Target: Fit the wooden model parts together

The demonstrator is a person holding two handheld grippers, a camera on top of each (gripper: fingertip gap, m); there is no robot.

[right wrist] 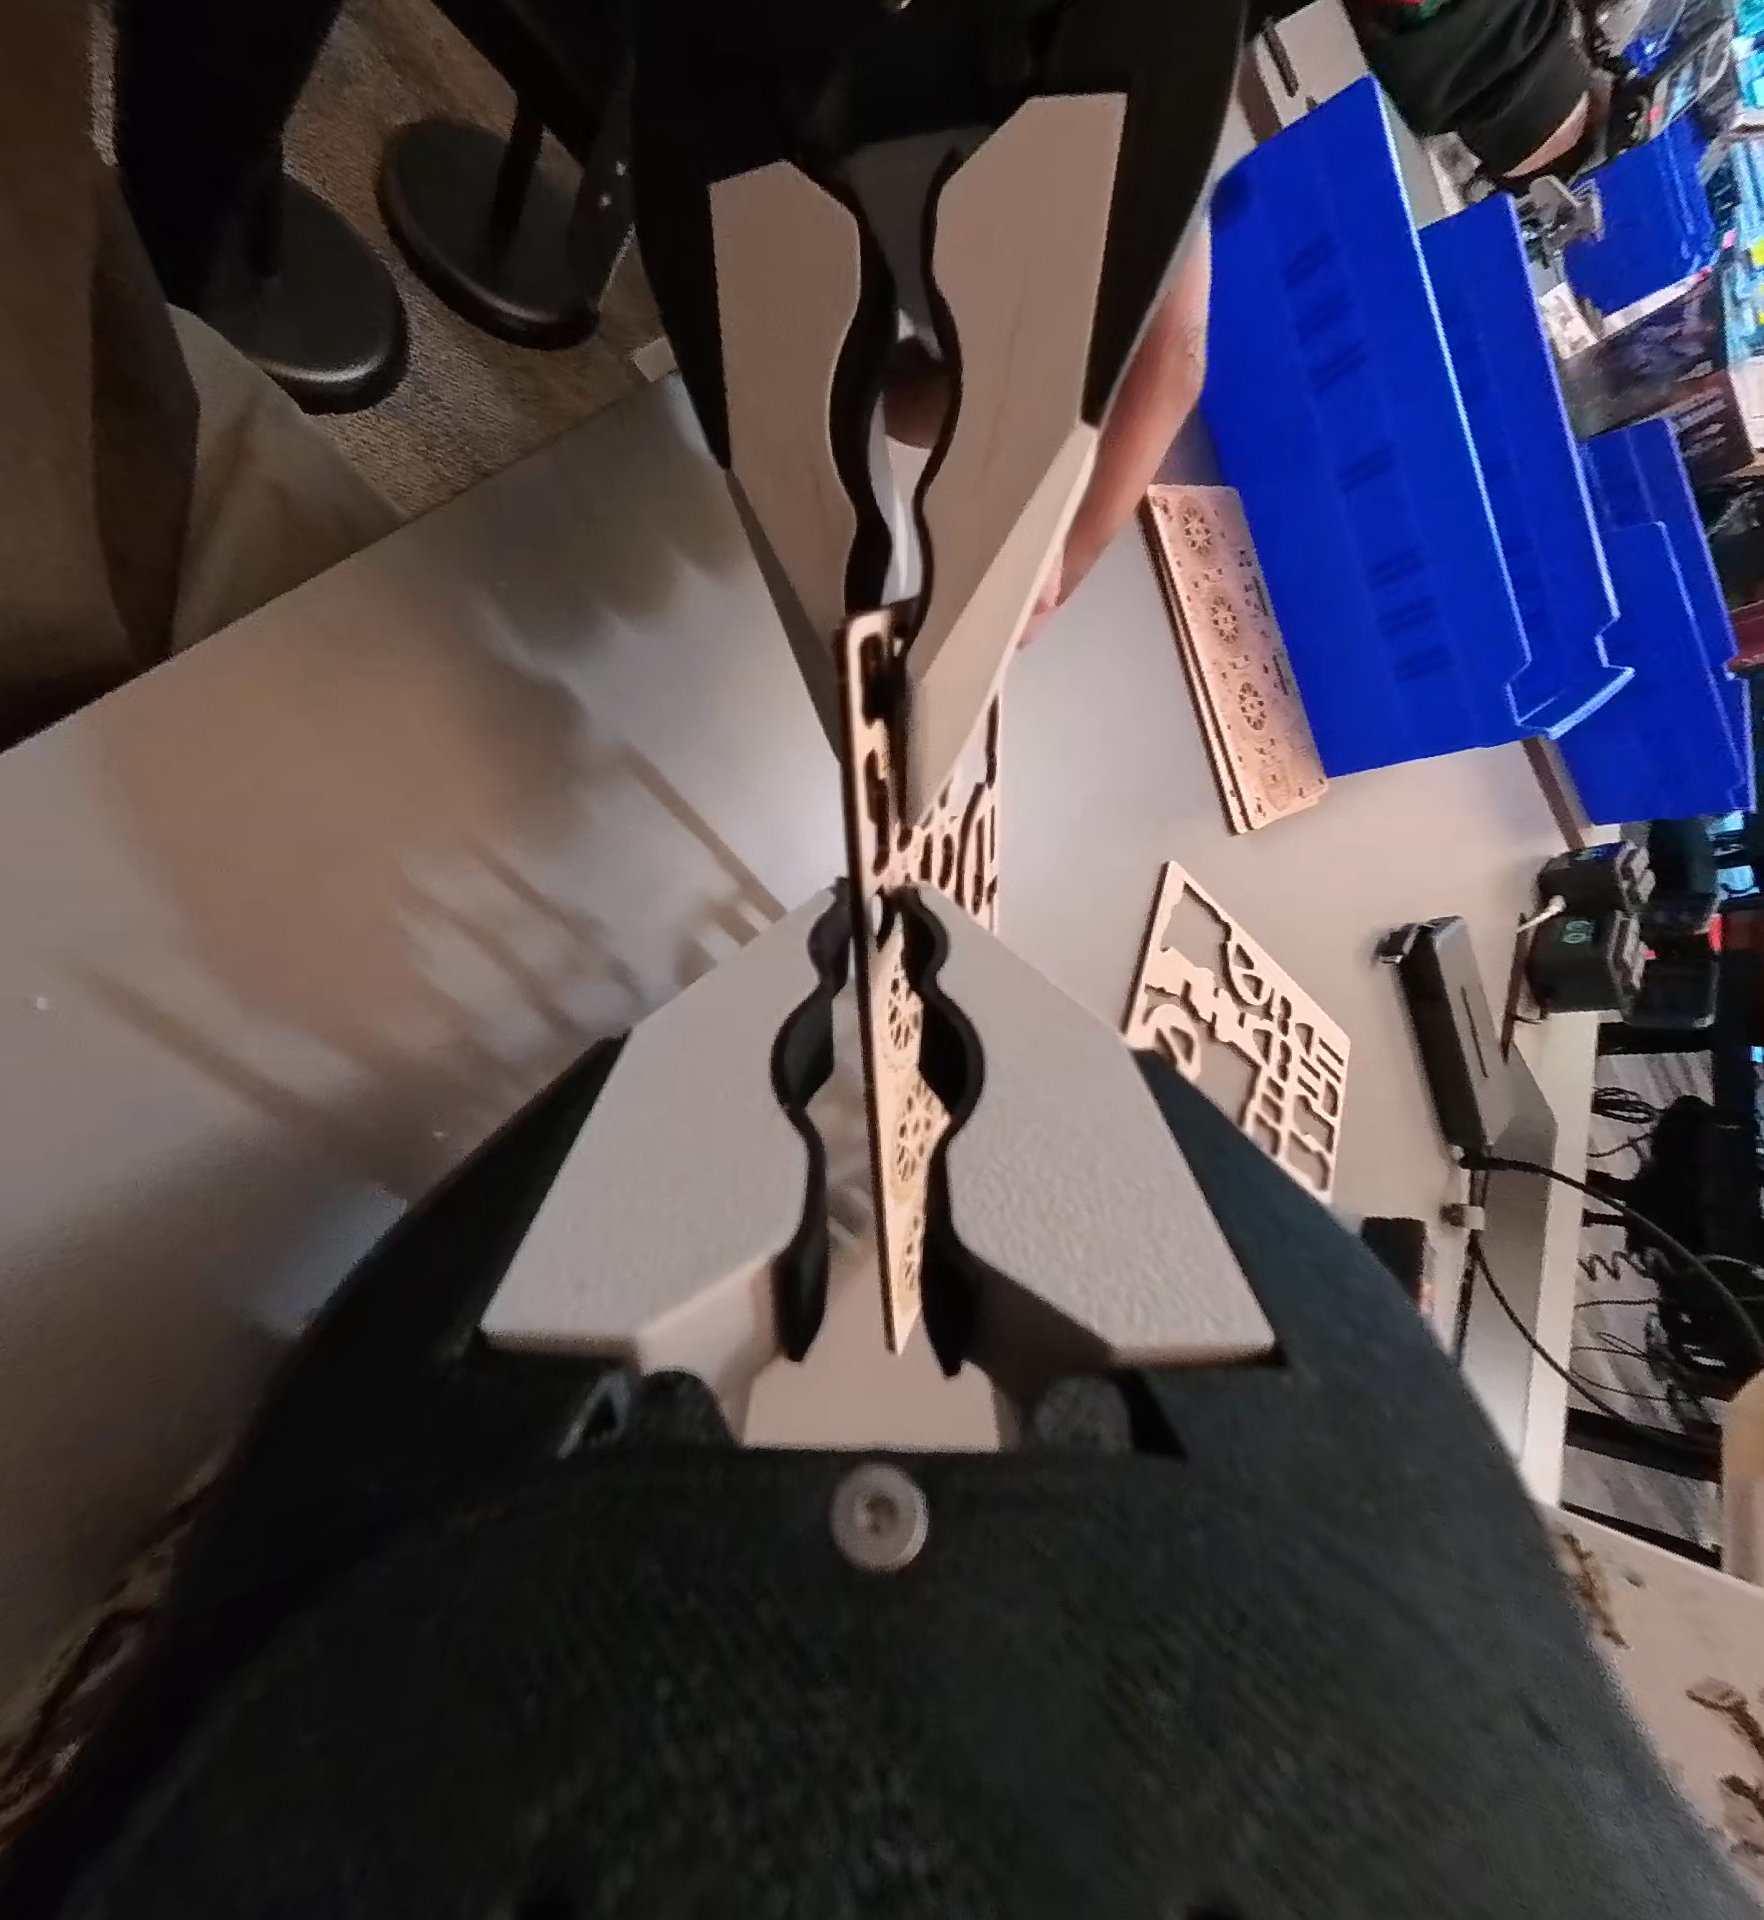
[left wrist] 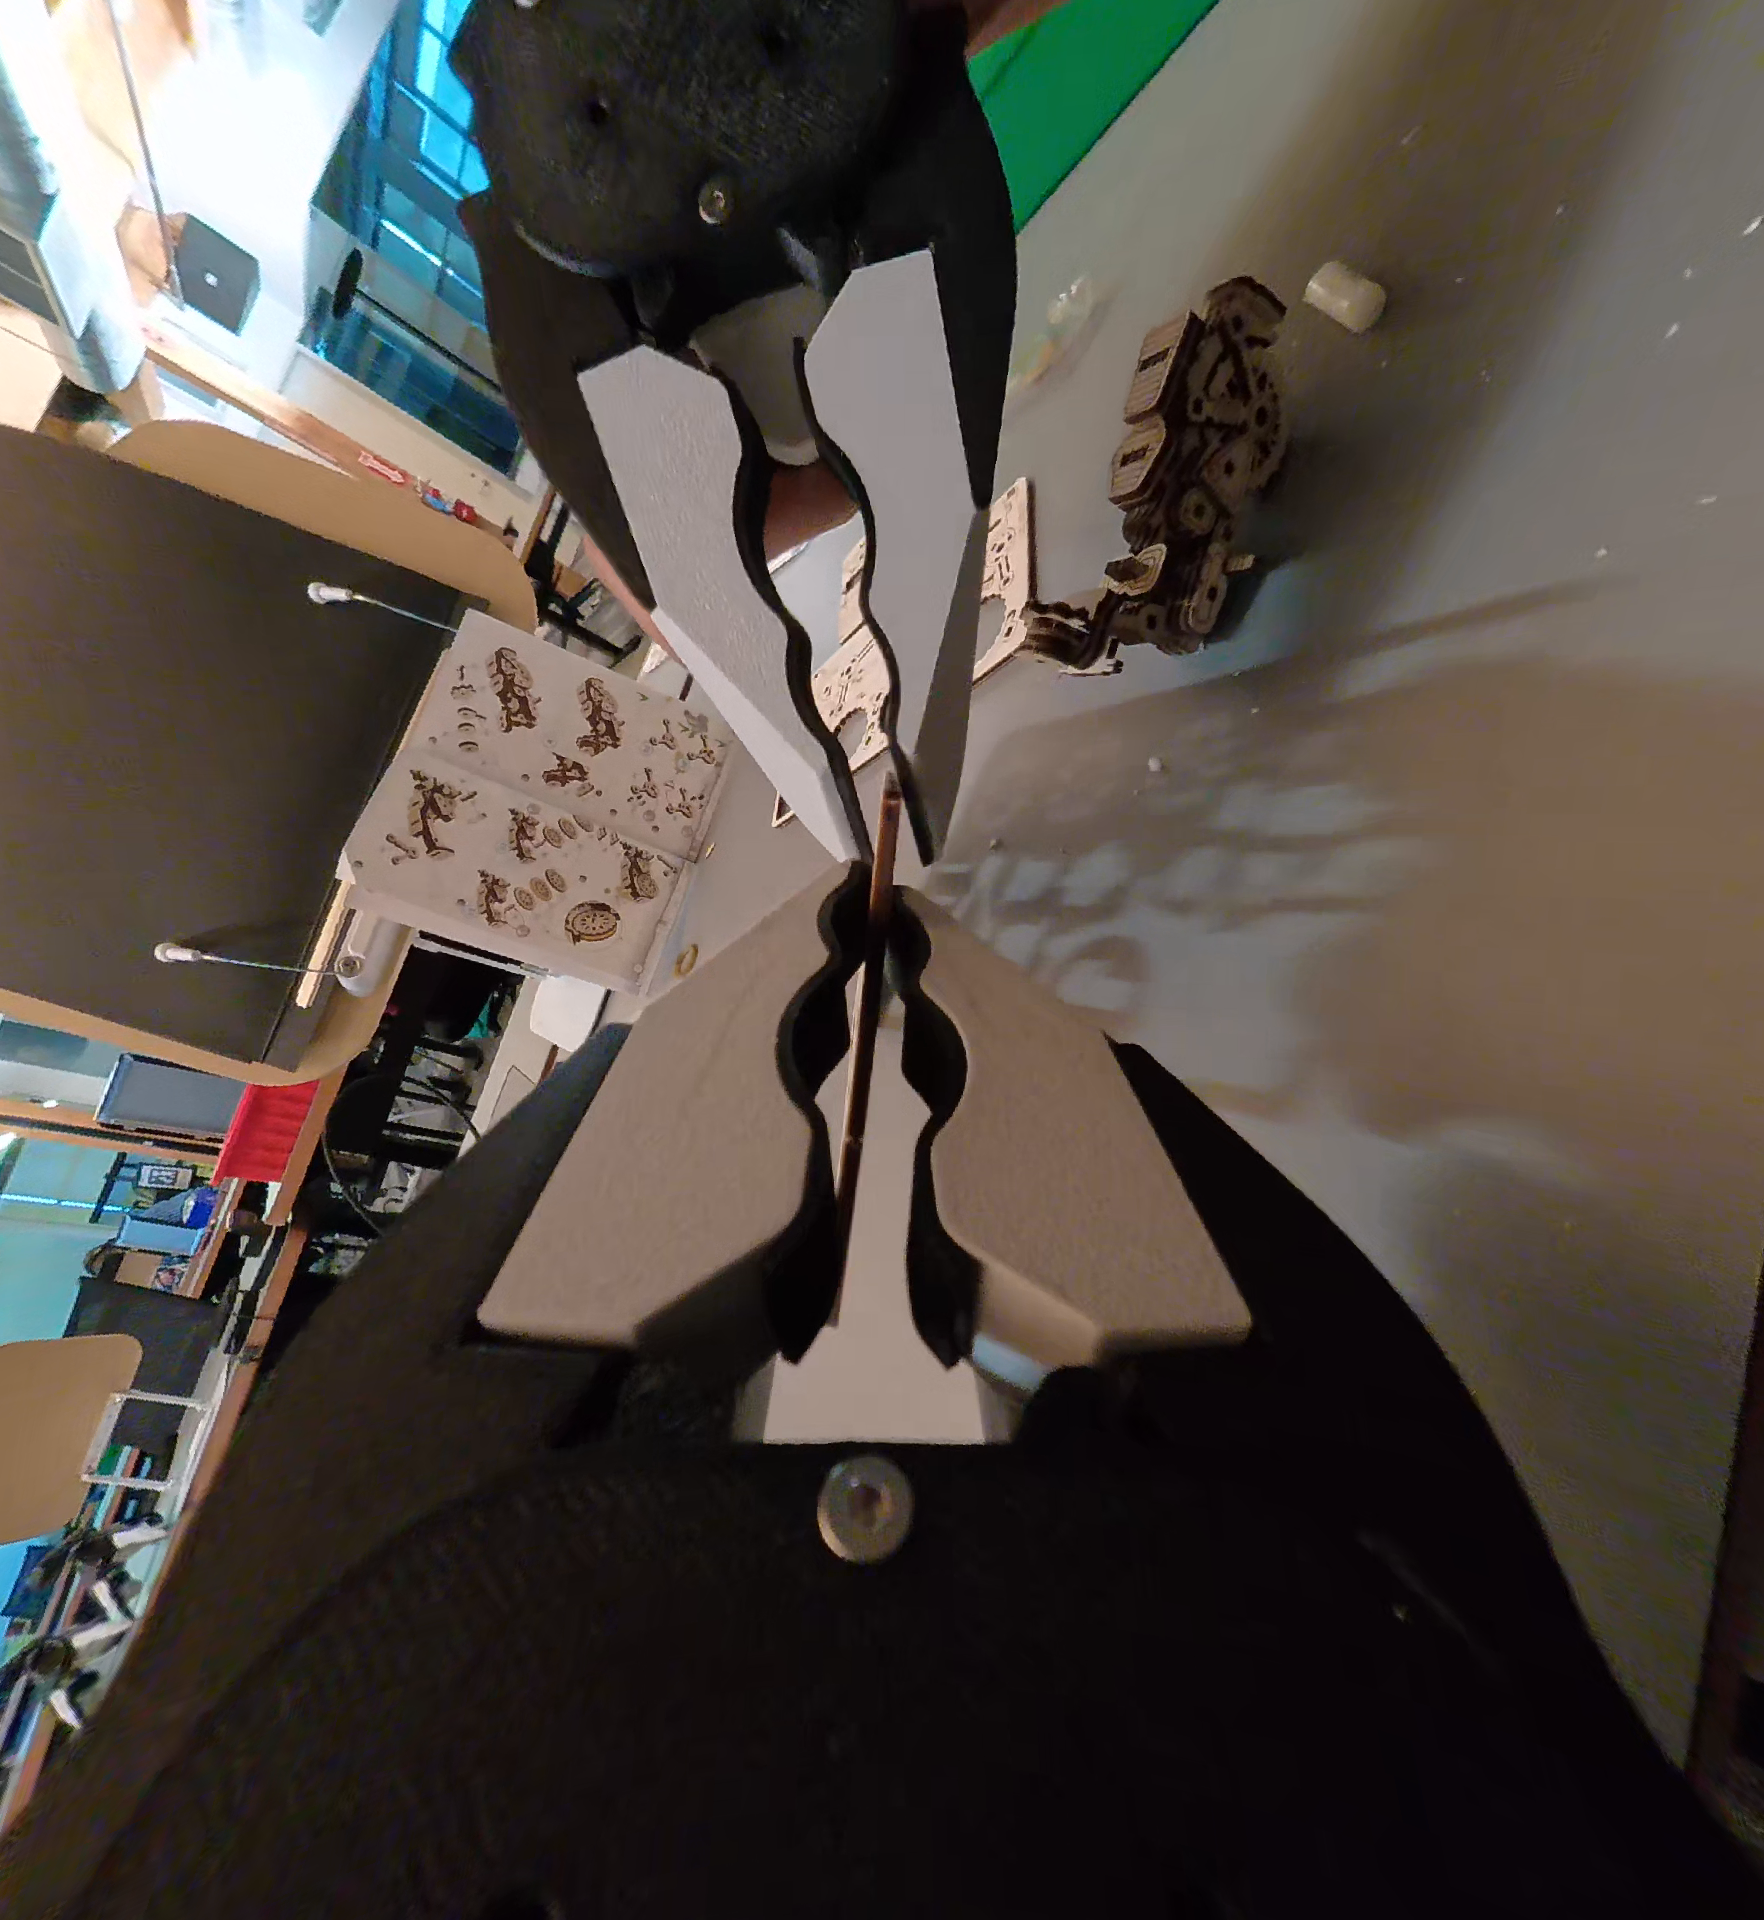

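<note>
Both grippers face each other and grip one thin wooden parts sheet from opposite ends, above the white table. In the left wrist view the sheet point(left wrist: 863, 1039) shows edge-on between the fingers of my left gripper point(left wrist: 873, 899), which is shut on it. My right gripper point(left wrist: 888, 831) comes in from the top and is shut on the far end. In the right wrist view the sheet point(right wrist: 901, 1247), with engraved gear shapes and cut-outs, runs through my right gripper point(right wrist: 876, 899) up to the left gripper point(right wrist: 893, 613). A partly built wooden model point(left wrist: 1200, 468) stands on the table.
More flat wooden sheets point(left wrist: 1003, 582) lie on the table, along with a cut-out sheet point(right wrist: 1242, 1029) and a stack of sheets point(right wrist: 1231, 644). An instruction booklet point(left wrist: 545, 790), a small white cylinder point(left wrist: 1345, 296), blue bins point(right wrist: 1429, 468) and a dark device point(right wrist: 1449, 1029) are nearby. A person's forearm point(right wrist: 1138, 436) is behind the left gripper. Only a small space, under 4 cm, lies between the two pairs of fingers. The small white cylinder point(left wrist: 1345, 296) is about 20 cm from both grippers' fingertips.
</note>
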